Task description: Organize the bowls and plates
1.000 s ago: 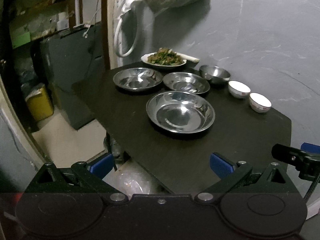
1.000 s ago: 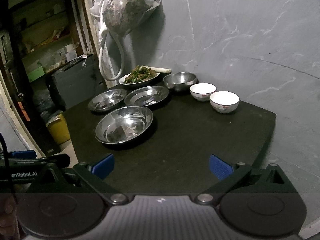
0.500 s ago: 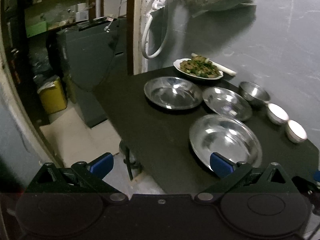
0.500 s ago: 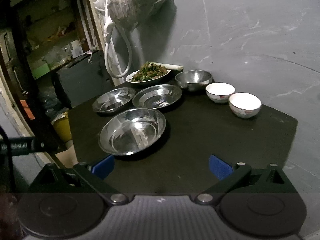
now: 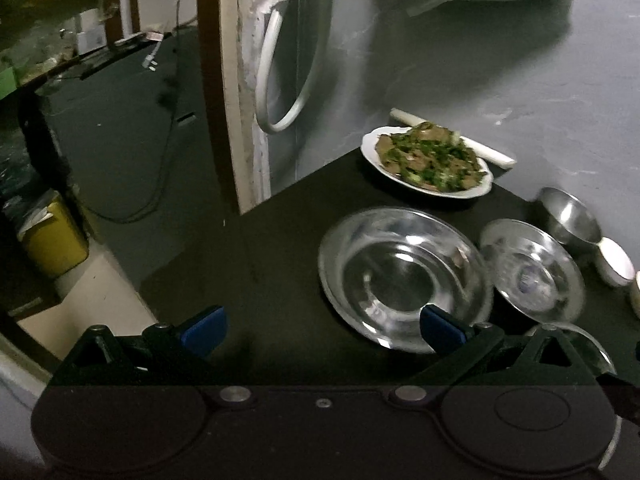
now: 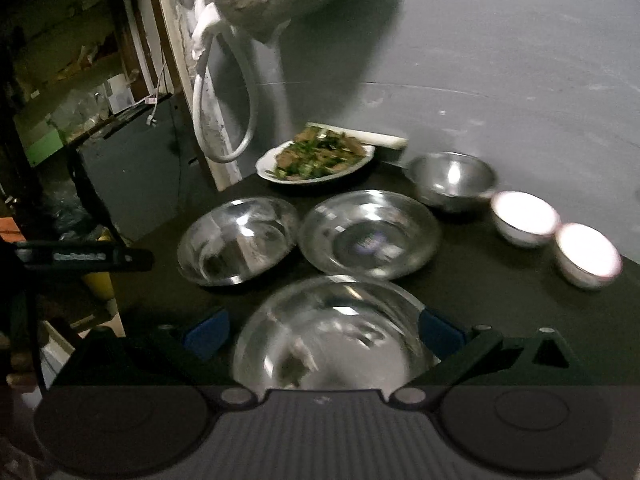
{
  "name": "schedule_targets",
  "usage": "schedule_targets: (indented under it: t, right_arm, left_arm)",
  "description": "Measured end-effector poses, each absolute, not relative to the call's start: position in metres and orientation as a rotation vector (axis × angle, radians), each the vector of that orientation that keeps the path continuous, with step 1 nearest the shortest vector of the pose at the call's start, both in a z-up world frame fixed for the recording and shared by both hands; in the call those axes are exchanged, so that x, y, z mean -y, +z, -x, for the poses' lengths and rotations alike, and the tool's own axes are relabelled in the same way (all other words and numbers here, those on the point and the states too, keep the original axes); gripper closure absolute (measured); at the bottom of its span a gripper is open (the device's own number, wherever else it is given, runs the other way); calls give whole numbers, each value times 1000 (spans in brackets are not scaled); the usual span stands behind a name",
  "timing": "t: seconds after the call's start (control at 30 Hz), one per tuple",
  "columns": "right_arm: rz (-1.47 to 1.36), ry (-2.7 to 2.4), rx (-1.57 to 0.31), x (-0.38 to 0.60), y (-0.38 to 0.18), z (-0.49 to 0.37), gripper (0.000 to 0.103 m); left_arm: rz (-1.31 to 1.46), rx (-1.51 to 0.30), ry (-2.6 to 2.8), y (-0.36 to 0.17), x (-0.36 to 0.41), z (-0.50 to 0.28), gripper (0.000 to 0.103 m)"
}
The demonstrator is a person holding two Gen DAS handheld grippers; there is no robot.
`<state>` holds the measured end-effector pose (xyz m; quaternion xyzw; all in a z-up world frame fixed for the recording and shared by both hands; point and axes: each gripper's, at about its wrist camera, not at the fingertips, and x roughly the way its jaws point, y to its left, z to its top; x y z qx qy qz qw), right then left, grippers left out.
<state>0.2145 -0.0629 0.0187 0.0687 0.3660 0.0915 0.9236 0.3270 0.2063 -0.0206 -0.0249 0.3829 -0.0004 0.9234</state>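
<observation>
Three steel plates lie on the dark desk (image 6: 500,292). The nearest plate (image 6: 332,332) sits directly ahead of the right claw (image 6: 322,330), centred between its two blue-tipped fingers, which are spread wide and hold nothing; the plate's near rim runs under the claw body. Whether the fingertips touch the rim cannot be told through the blur. Beyond it, the left plate (image 6: 236,240) and the middle plate (image 6: 370,234) lie side by side, their rims close or just touching. Further back stand a steel bowl (image 6: 452,180), two white bowls (image 6: 524,218) (image 6: 588,254) in a row to the right, and a white dish of cooked greens (image 6: 316,160) against the wall.

The left claw (image 5: 320,326) is likewise held wide open and empty. From its view the left plate (image 5: 404,276) lies ahead and to the right, with the right fingertip overlapping its near rim, while most of the gap between the fingers looks onto bare desk.

Being round, the plates offer no long axis; a rim grip from any side would serve. The right claw is judged nearer its plate and squarely aligned; the left claw would need shifting to the right to straddle its plate's rim.
</observation>
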Motion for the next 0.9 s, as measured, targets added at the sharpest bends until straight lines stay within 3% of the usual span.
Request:
schedule_targets:
  t: [0.43, 0.57, 0.9]
  right_arm:
    - [-102, 228, -855, 6, -5, -299, 1]
    - [-140, 241, -894, 2, -12, -313, 5]
    - [-211, 235, -985, -6, -35, -339, 20]
  left_arm:
    - [46, -876, -163, -48, -233, -430, 1]
    - [15, -903, -188, -57, -233, -447, 1]
    - [26, -959, -240, -69, -235, -466, 20]
